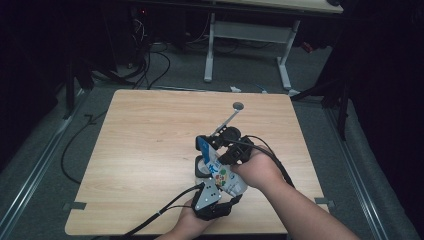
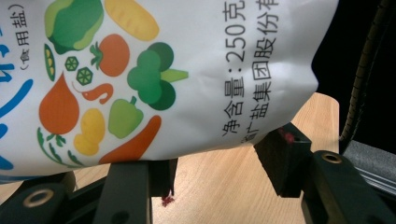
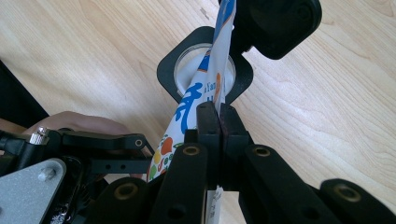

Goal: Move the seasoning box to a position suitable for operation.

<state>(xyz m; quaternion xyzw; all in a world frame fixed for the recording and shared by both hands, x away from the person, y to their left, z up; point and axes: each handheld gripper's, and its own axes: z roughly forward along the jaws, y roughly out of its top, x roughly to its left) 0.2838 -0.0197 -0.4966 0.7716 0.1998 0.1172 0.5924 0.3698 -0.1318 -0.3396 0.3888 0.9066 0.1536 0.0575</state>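
Salt bag (image 1: 223, 176), a white pouch printed with vegetables, sits at the lower middle of the high view, held between both grippers above the wooden table (image 1: 145, 150). The right gripper (image 3: 218, 116) has its jaws clamped flat on a thin edge of the pouch, near the middle of the right gripper view, and beyond it the bag's end hangs into or just over a round container with a black square rim (image 3: 170, 70); whether the bag touches the inside I cannot tell. In the left gripper view the left gripper (image 2: 219, 163) stands half open at the bottom of the frame, with the bulging underside of the pouch lying across and just above its jaws; the pads do not visibly press on it, so it seems to cradle rather than pinch. A metal spoon (image 1: 231, 116) lies on the table above the hands in the high view. The step in hand looks like pouring or feeding the salt into the container. Next, the bag probably needs tilting further while the right grip keeps its edge steady over the opening.
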